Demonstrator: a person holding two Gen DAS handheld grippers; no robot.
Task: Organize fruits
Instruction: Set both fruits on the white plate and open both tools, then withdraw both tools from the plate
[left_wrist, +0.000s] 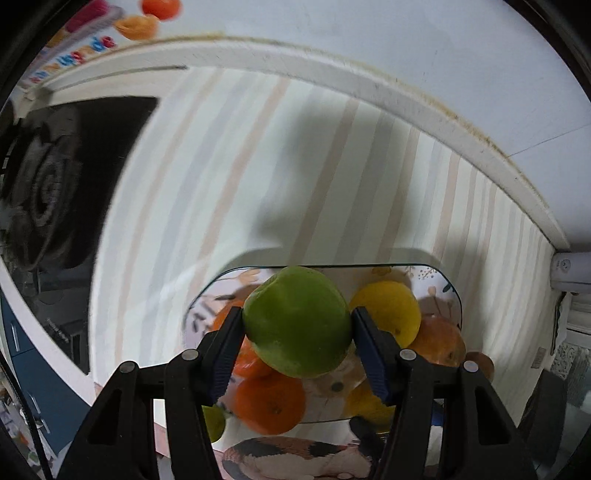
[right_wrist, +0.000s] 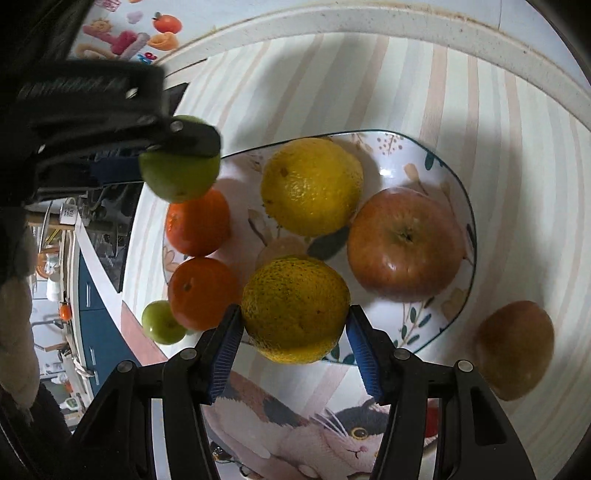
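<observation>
Home kitchen: gas stove burner sat beside striped tabletop; blue cabinets beyond; fruit stickers on wall.

On the plate sit an apple at right and two mandarins at left — another fruit lies off it, lower right.

Colourful letters on the wall sticker are too blurred to read.
</observation>
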